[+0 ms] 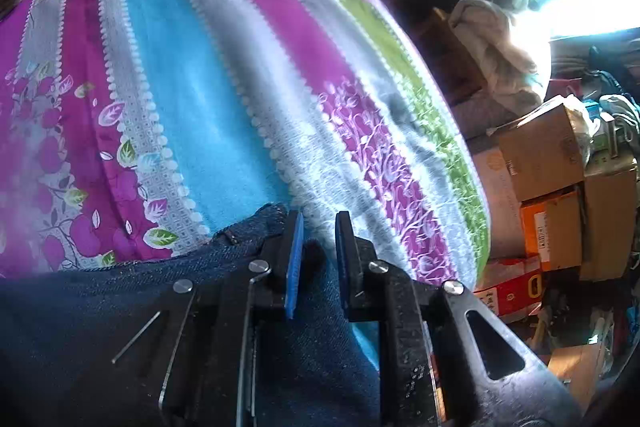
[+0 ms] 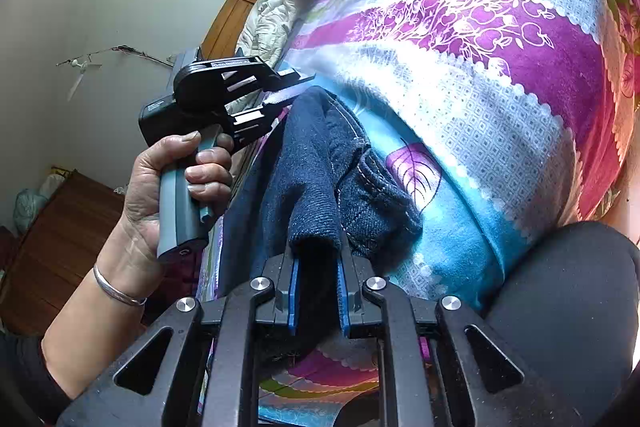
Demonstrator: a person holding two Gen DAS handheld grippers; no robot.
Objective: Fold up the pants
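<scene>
1 pair of denim pants (image 2: pixel 320 171) lies on 1 striped bedspread (image 1: pixel 208 75). 2 grippers: right gripper (image 2: pixel 318 287) pinches a denim fold; left gripper (image 1: pixel 318 239) is spread above denim.

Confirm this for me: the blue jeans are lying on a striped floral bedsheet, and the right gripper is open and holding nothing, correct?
Not quite. The right wrist view shows the right gripper shut on the blue jeans. The jeans do lie on the striped floral bedsheet.
</scene>
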